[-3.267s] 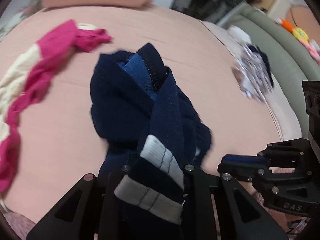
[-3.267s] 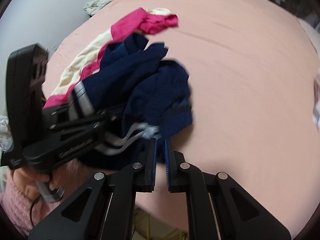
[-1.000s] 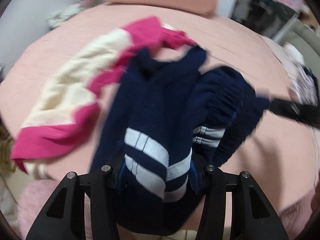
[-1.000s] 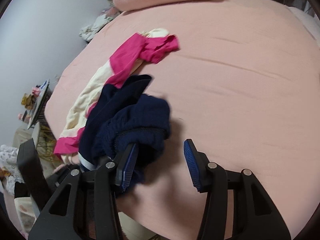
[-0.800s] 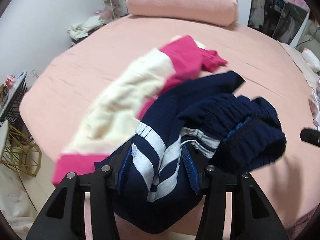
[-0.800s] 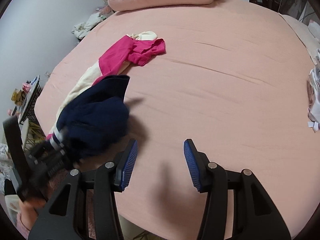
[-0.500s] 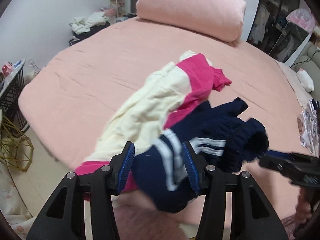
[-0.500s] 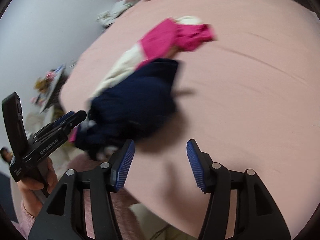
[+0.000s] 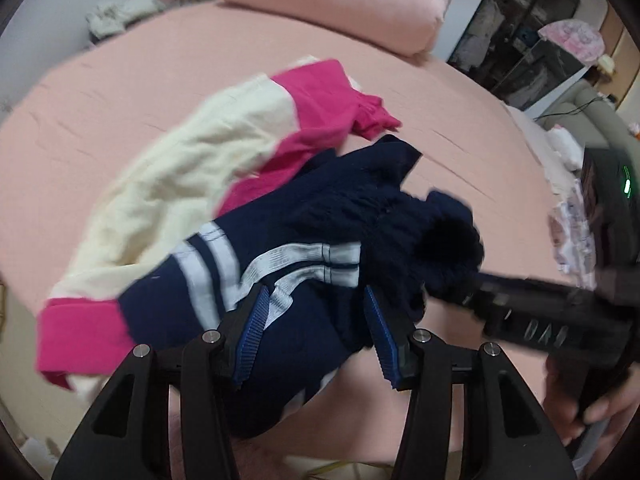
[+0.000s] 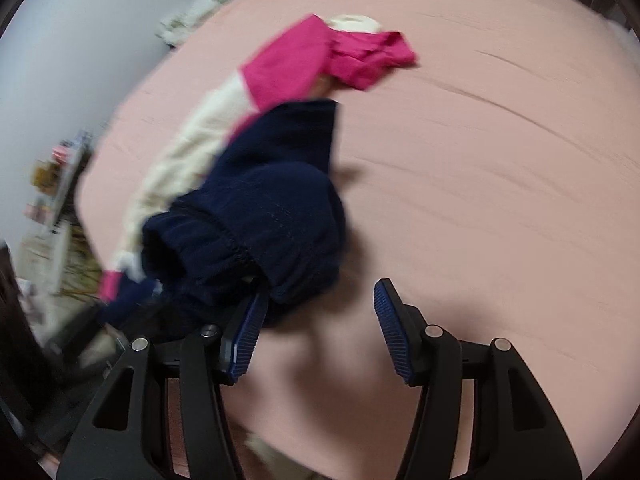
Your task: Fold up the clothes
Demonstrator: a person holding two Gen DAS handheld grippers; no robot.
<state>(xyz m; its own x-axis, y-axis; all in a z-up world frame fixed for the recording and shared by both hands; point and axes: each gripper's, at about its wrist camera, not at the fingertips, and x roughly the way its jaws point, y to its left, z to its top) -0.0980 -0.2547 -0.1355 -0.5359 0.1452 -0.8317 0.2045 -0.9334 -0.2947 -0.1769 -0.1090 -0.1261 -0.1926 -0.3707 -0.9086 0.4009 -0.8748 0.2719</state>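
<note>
Navy trousers (image 9: 320, 248) bunched at bed (image 9: 120, 92) edge, overlapping pink-cream garment (image 9: 192, 160); left gripper (image 9: 316, 332) and right gripper (image 10: 316, 332) both spread, holding nothing — heap may slide off or snag its neighbour.

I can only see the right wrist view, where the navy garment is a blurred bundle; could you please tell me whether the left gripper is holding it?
Observer: The left gripper is open. The navy garment lies between its spread fingers without being clamped.
Operator: Thank you. Does the garment have any marking I could orient by?
Observer: Yes, white stripes run across it just ahead of the left gripper; your view shows only plain navy.
Operator: And what stands past the far right side of the bed?
Observer: A dark shelving unit stands there, beyond the pink pillow.
</note>
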